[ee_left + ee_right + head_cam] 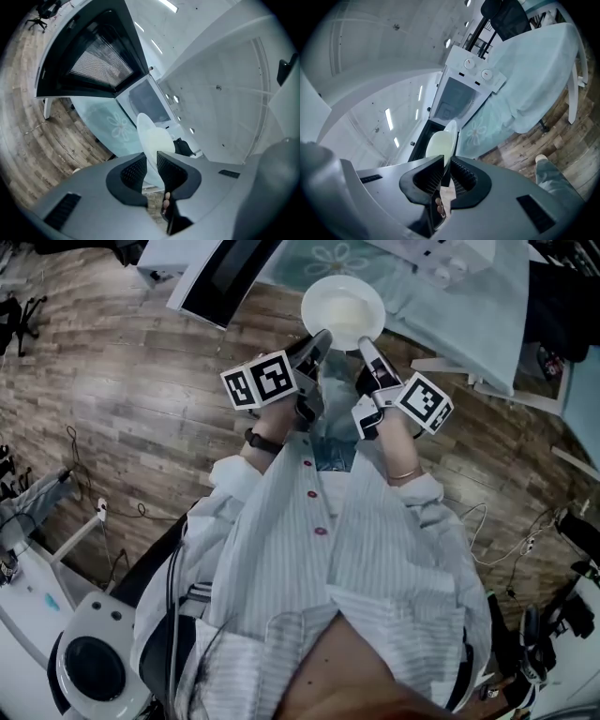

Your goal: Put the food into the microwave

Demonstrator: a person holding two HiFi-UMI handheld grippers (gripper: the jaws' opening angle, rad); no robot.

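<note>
Left gripper (322, 337) and right gripper (366, 343) are clamping opposite rims of a shallow round white food dish (343, 307), the open white microwave (459, 96) lying straight ahead.

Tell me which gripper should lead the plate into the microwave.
Neither alone, probably: the left gripper and right gripper each clamp an opposite edge of the plate, facing the microwave. Move both together; the open door crowds the left.
</note>
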